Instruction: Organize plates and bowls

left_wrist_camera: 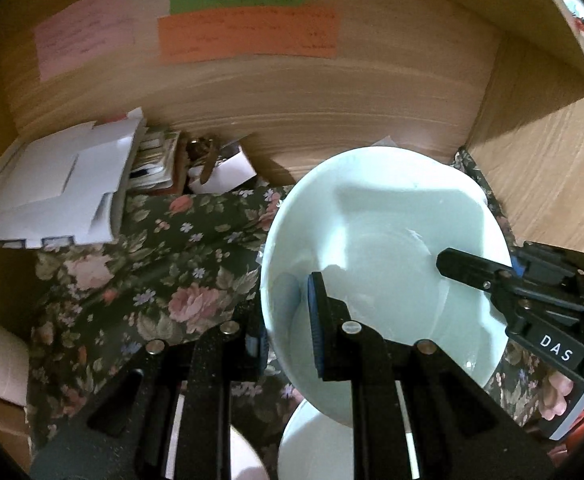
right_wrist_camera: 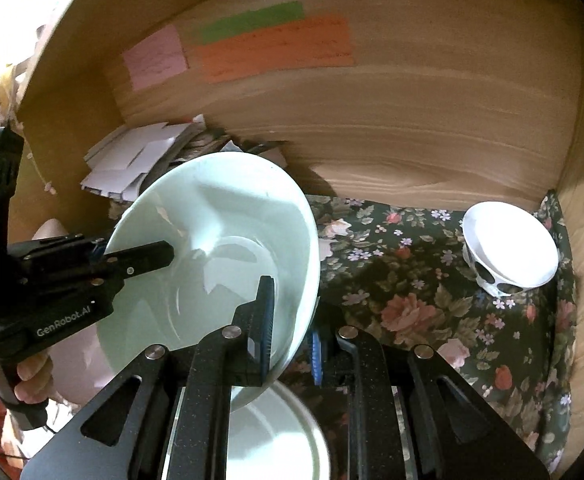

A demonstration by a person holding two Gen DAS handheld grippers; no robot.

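Note:
A large pale green bowl (left_wrist_camera: 380,220) hangs tilted over the floral cloth, held by both grippers on opposite sides of its rim. My left gripper (left_wrist_camera: 286,336) is shut on the near rim, one blue pad inside the bowl and one outside. My right gripper (right_wrist_camera: 292,340) is shut on the same bowl (right_wrist_camera: 220,208) in the same way. In the left wrist view one of the right gripper's fingers (left_wrist_camera: 468,268) reaches into the bowl from the right. Below the bowl lies a pale plate (right_wrist_camera: 276,432), partly hidden by the grippers.
I am inside a wooden compartment with a back wall (right_wrist_camera: 412,128) and side walls. A floral cloth (right_wrist_camera: 412,280) covers its floor. A white bowl with dark spots (right_wrist_camera: 508,252) stands at the right. A stack of papers and small clutter (left_wrist_camera: 60,192) fills the back left corner.

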